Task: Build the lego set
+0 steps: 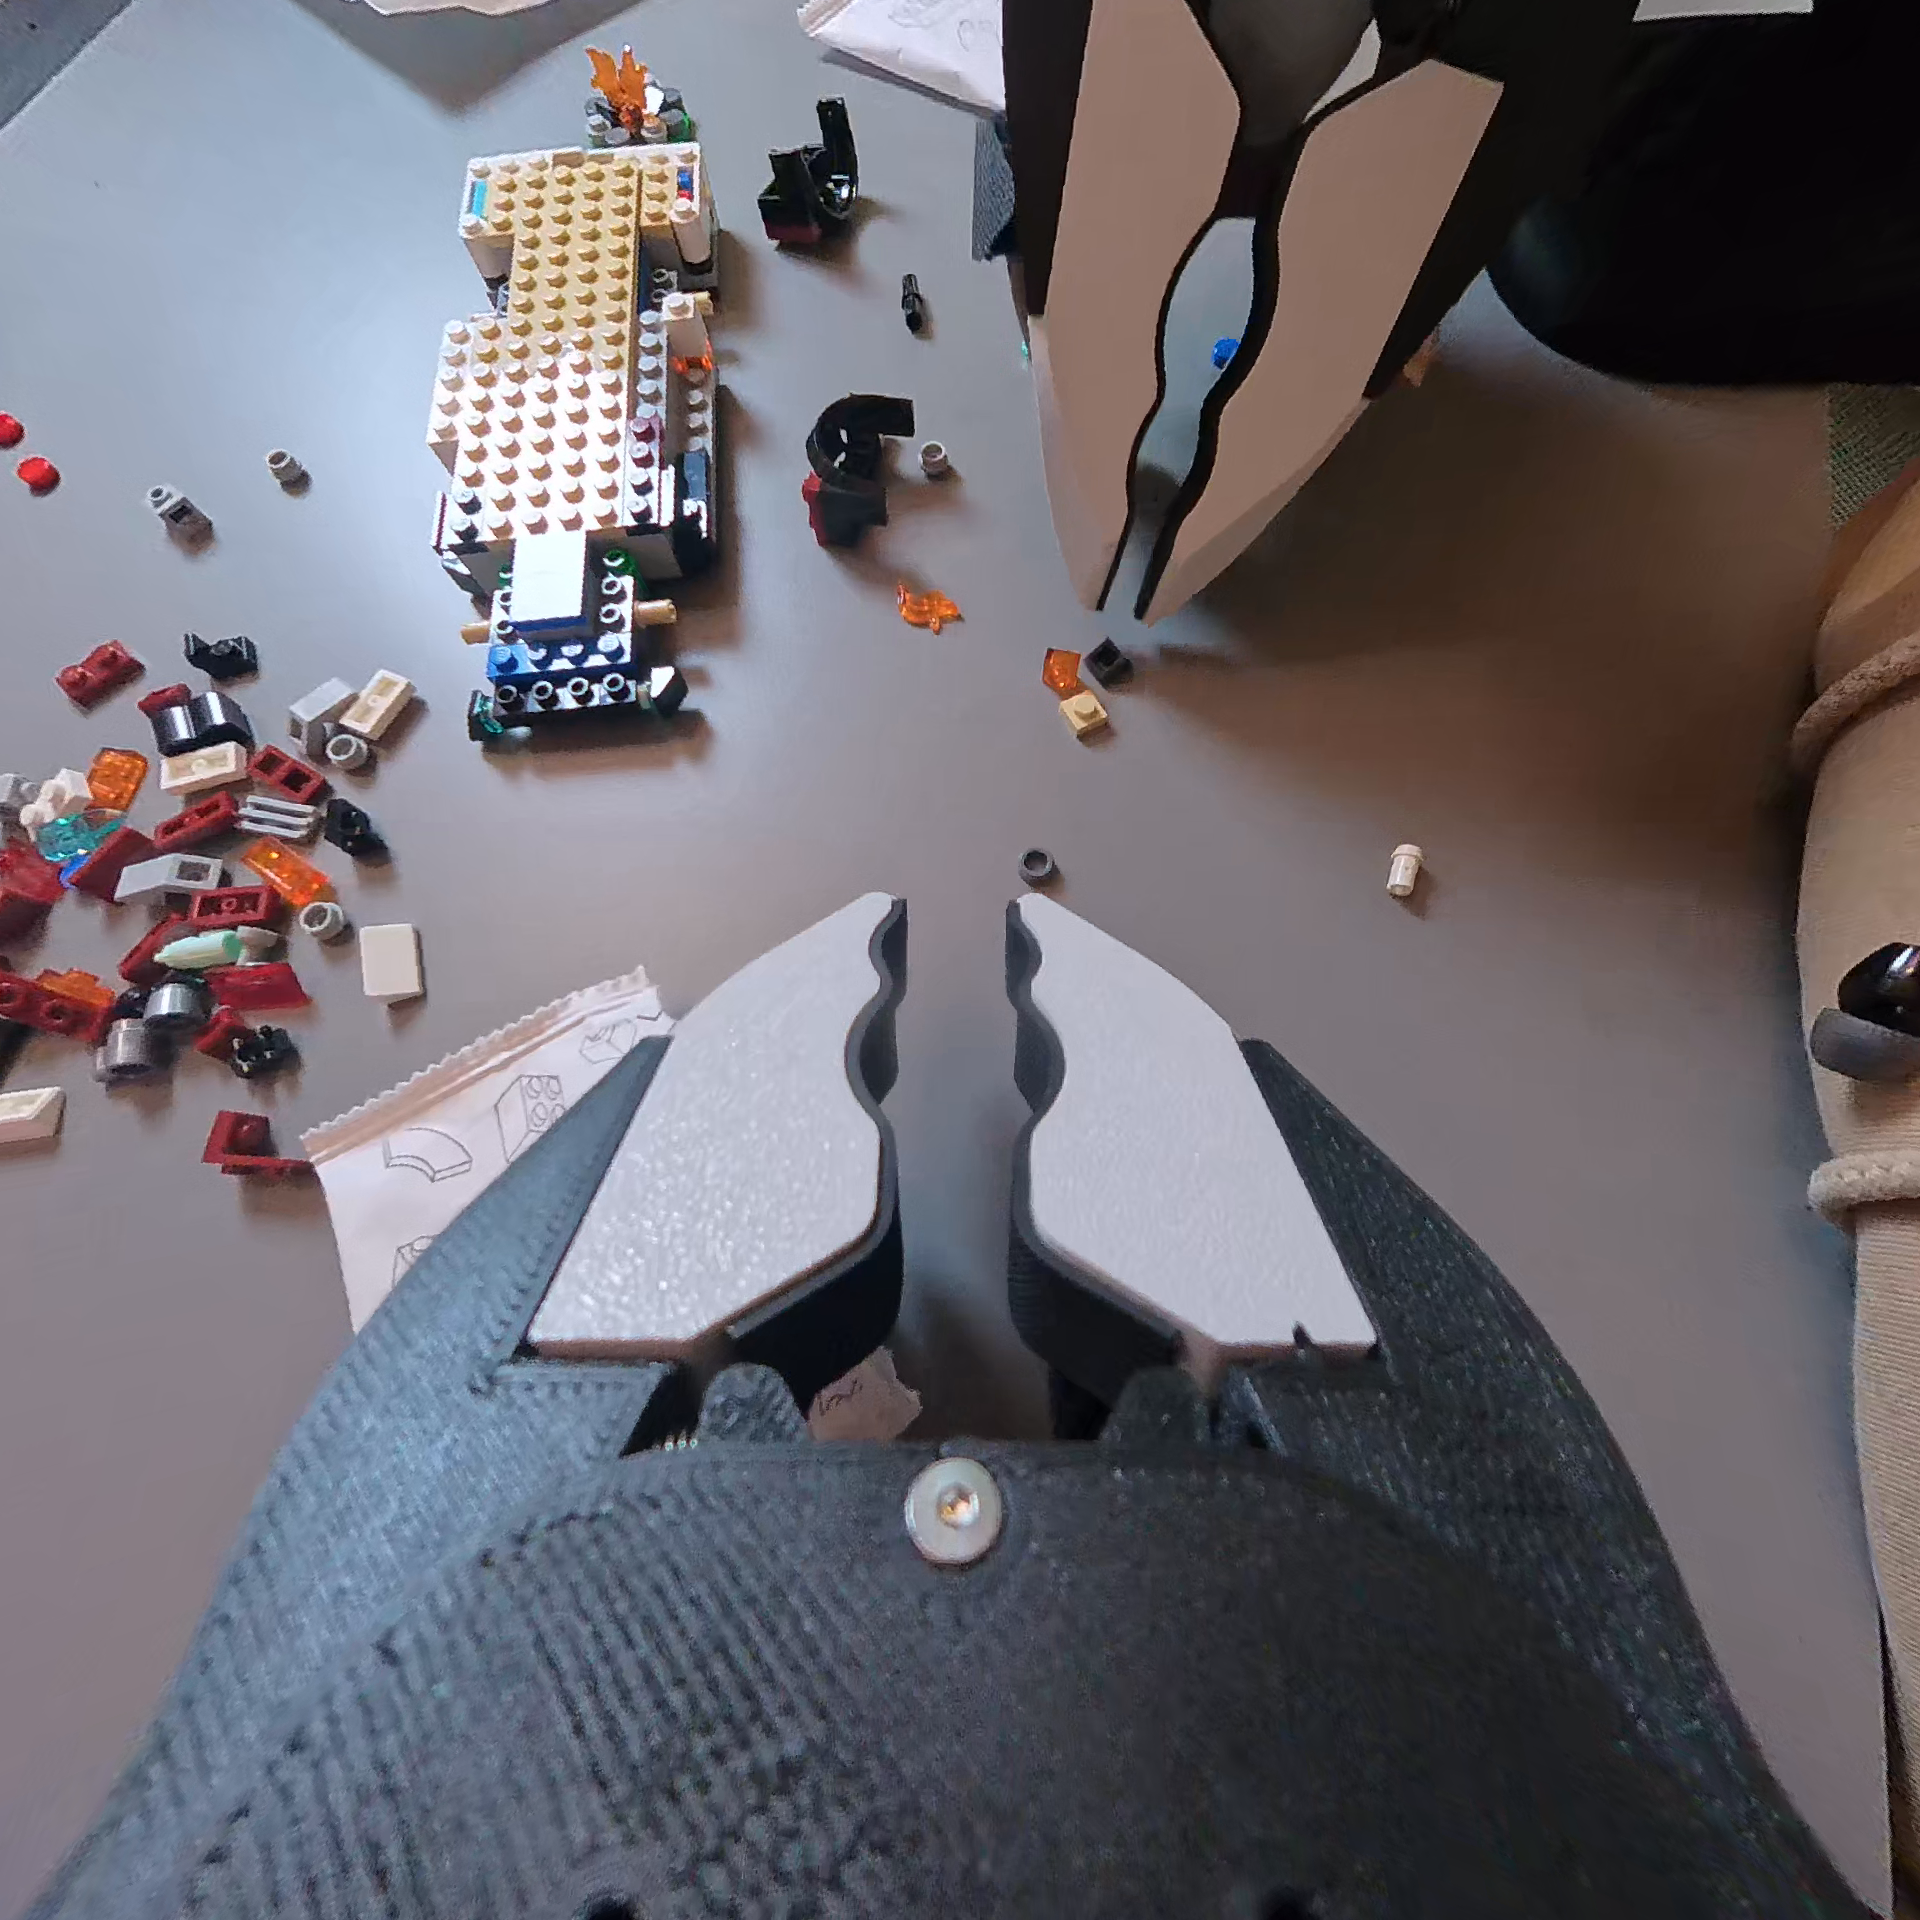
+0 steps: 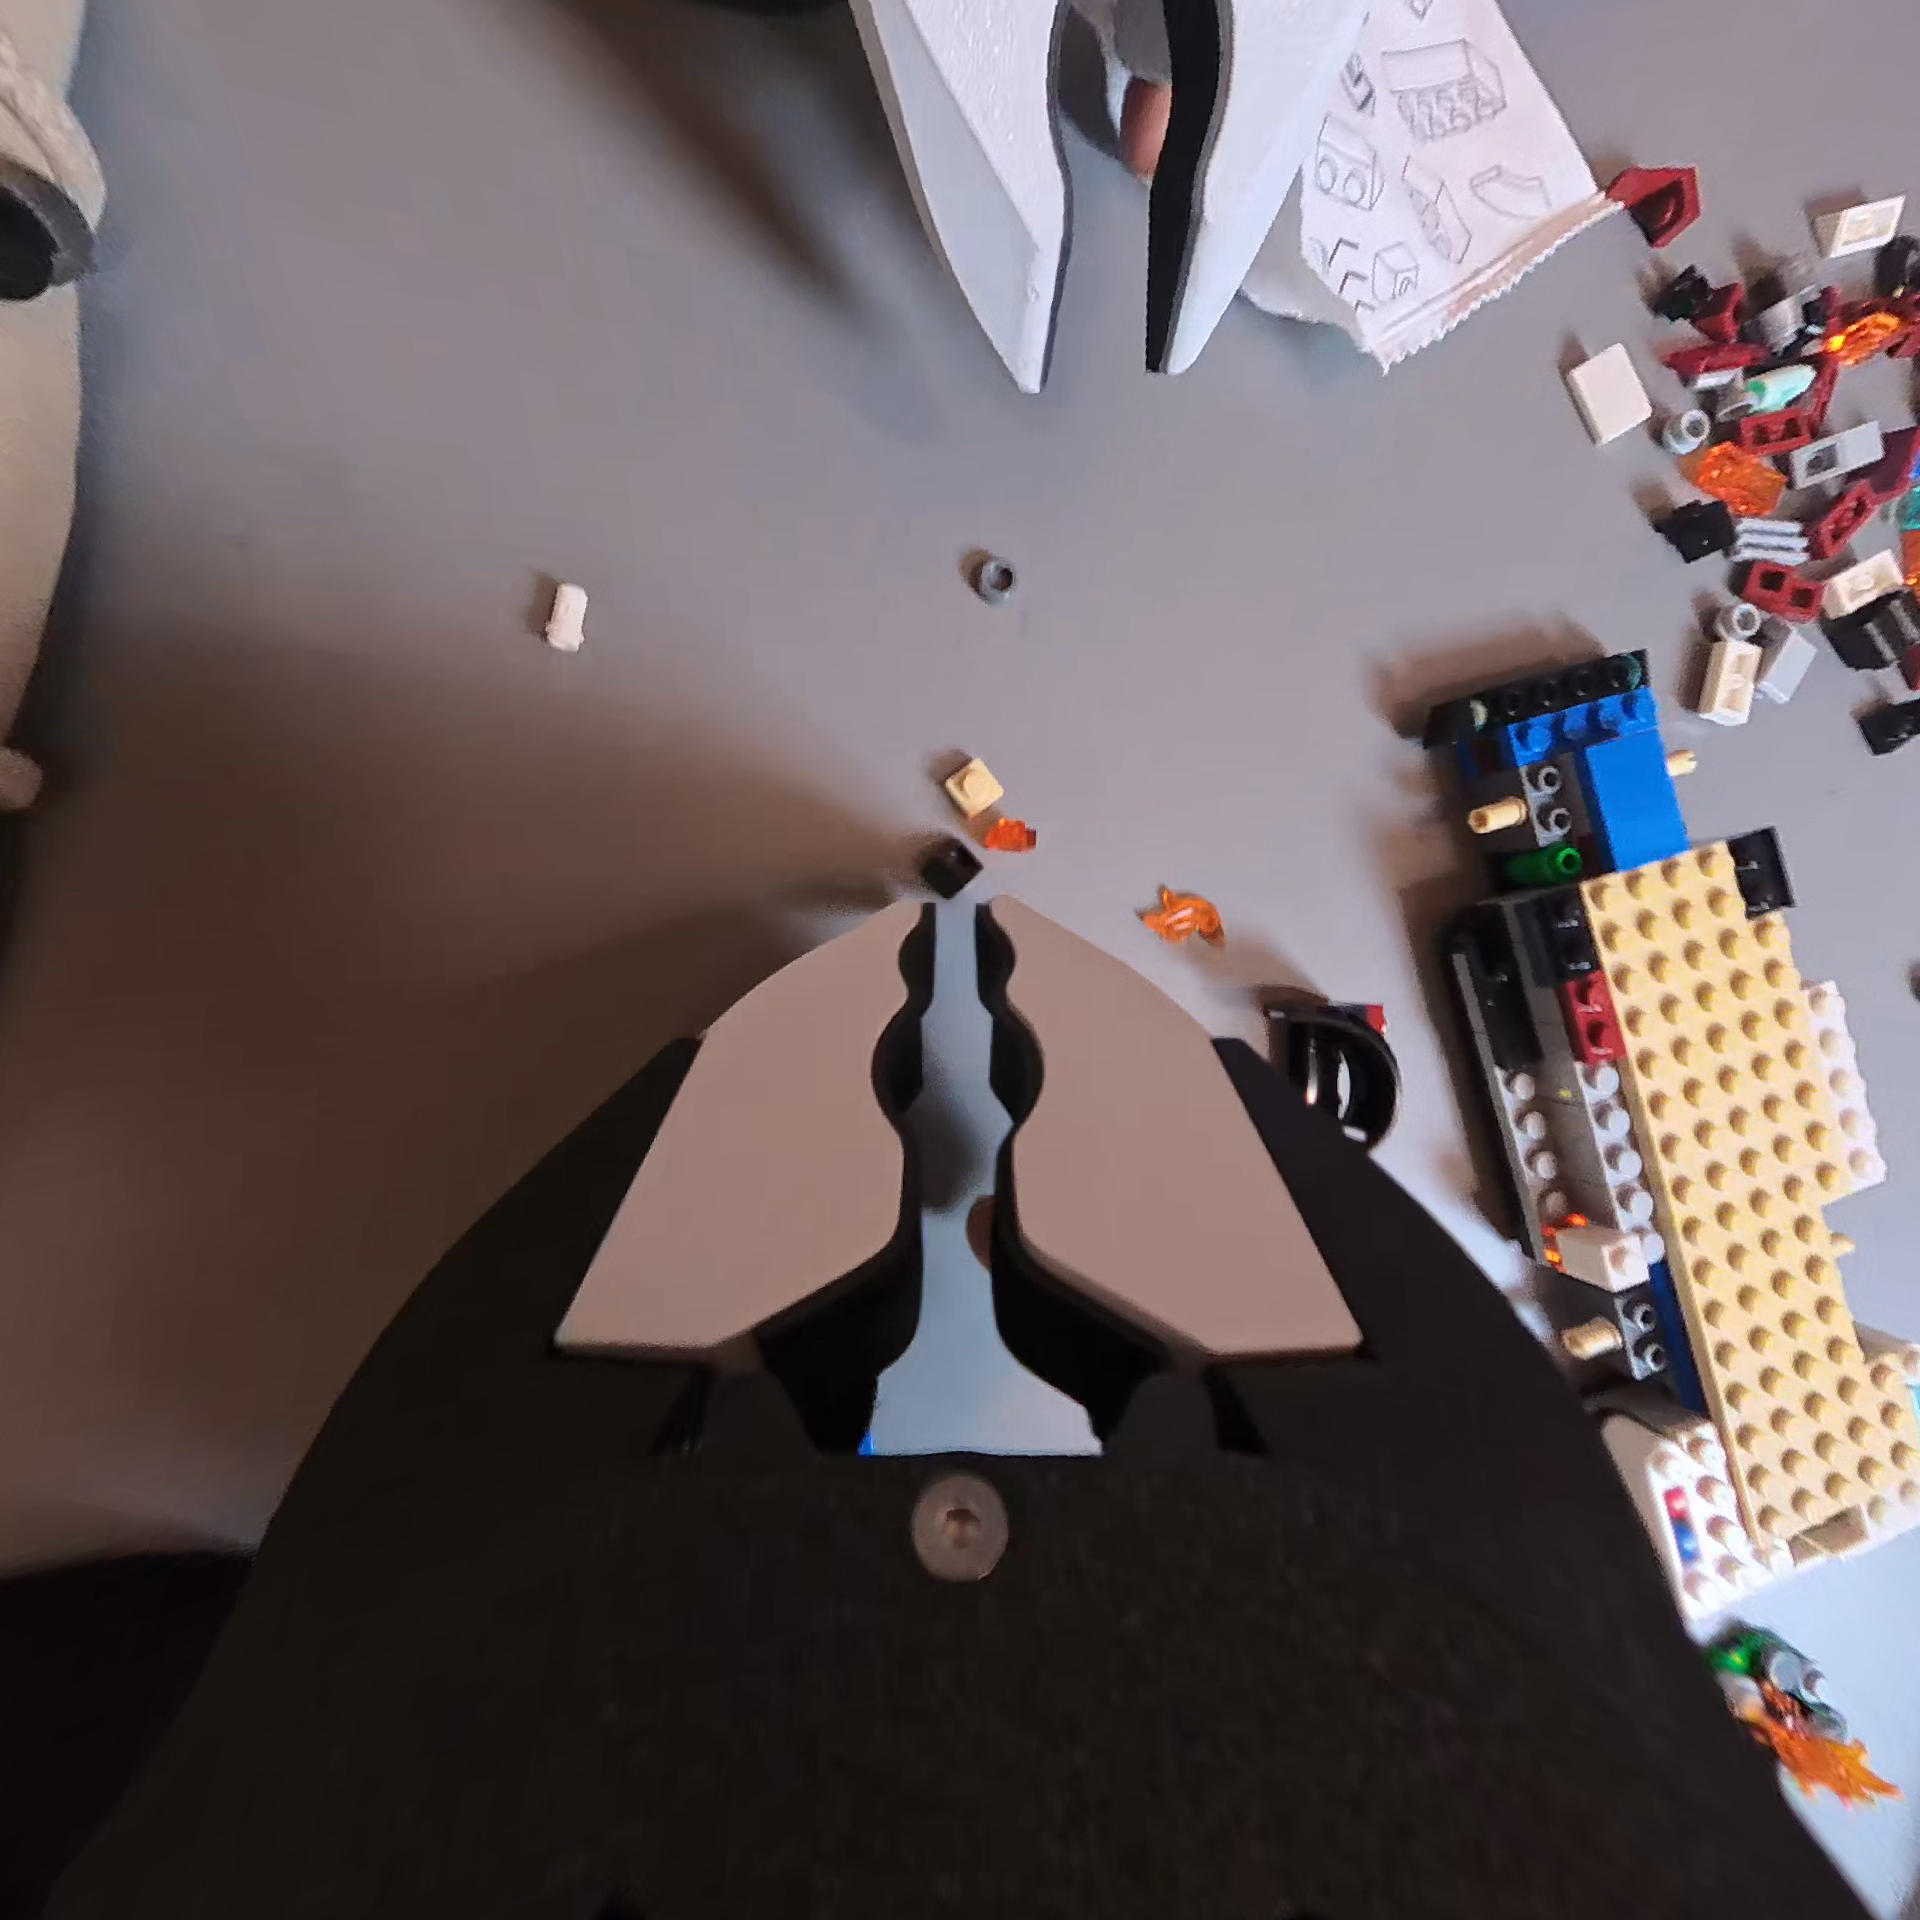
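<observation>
My left gripper point(image 1: 956, 912) is open and empty, low over the grey table point(image 1: 1351, 1039). A small dark grey ring point(image 1: 1037, 864) lies just ahead of its right fingertip. My right gripper point(image 2: 958, 912) is open by a narrow gap, with bare table showing between the pads. A small black brick point(image 2: 951, 864) lies on the table just beyond its tips, not in the grasp. A tan one-stud plate point(image 2: 975, 787) and a clear orange piece point(image 2: 1010, 834) lie beside it. In the left wrist view the right gripper point(image 1: 1122, 608) points down at that black brick point(image 1: 1107, 662).
A long tan, white and blue brick model point(image 1: 571, 416) lies on the table. A pile of loose bricks point(image 1: 156, 862) and a paper bag point(image 1: 447, 1132) lie to its left. Black arch parts point(image 1: 857, 447), an orange flame piece point(image 1: 928, 608) and a small white peg point(image 1: 1403, 869) are scattered. A beige sleeve point(image 1: 1860, 935) is at the right. My right fingertips sit around 9 cm from my left ones.
</observation>
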### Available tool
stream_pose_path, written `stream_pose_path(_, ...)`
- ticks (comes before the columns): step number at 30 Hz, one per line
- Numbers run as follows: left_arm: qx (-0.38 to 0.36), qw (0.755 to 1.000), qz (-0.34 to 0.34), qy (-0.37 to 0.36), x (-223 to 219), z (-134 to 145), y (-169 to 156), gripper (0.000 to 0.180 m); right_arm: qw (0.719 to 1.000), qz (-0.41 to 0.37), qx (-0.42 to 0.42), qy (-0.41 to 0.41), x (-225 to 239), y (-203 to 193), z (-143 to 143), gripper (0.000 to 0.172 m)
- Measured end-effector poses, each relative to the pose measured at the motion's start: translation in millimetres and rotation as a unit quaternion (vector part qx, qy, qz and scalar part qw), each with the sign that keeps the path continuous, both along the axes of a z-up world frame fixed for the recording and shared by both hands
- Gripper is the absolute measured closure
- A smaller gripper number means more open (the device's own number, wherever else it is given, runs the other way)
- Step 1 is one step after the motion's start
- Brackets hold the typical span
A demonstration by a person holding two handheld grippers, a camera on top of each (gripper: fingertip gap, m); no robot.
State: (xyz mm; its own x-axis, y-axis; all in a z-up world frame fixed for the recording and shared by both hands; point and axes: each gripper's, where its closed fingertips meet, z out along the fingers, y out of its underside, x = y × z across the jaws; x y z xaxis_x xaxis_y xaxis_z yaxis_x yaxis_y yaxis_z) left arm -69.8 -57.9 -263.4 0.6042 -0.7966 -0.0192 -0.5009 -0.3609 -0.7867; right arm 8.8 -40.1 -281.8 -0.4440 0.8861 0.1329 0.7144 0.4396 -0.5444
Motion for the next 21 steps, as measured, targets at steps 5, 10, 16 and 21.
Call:
stream_pose_path(5, 0.004, 1.0, -0.004, 0.003, 0.7, 0.9, -1.0, 0.163, 1.0, -0.009, 0.007, 0.002, 9.6, 0.3, 0.4, 0.158)
stream_pose_path(10, 0.008, 1.0, -0.008, 0.009, 1.7, 0.2, -1.6, 0.163, 0.999, -0.033, -0.003, 0.016, 0.0, -2.5, 1.5, 0.158)
stream_pose_path(16, 0.018, 1.0, -0.006, 0.02, 1.4, 0.2, -2.6, 0.164, 0.999, -0.037, -0.007, -0.021, -8.2, -5.8, -4.4, 0.162)
stream_pose_path(21, 0.038, 0.999, -0.019, 0.011, 6.2, 6.0, -5.7, 0.162, 0.997, -0.053, -0.048, -0.003, -7.0, -6.7, 2.8, 0.163)
